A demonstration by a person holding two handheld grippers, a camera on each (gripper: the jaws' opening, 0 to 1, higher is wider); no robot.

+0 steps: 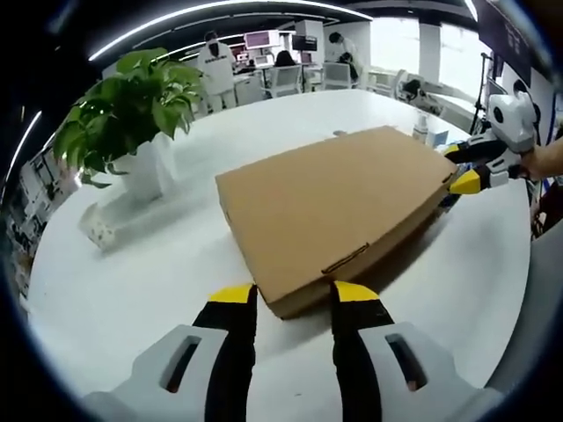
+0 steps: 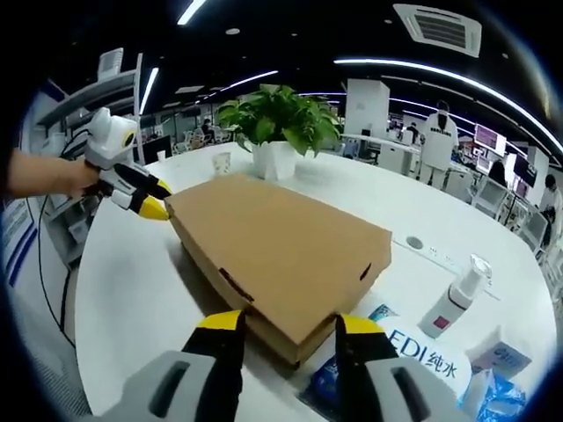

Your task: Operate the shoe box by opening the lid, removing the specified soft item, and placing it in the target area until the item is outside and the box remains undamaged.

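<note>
Item: shoe box (image 1: 339, 211), lid closed, flat on my white surface (image 1: 158, 272) beside a potted plant (image 1: 132, 114); my left claw (image 1: 292, 294) and right claw (image 2: 286, 321) both spread apart at opposite corners.

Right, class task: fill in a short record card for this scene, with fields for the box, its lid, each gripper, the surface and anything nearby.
box: brown cardboard box, flat on the table
lid: closed
left gripper: open, jaws either side of a box corner
right gripper: open, jaws either side of the opposite corner
surface: white table
nearby: potted plant; pump bottle; blue and white packets
soft item: not visible
</note>
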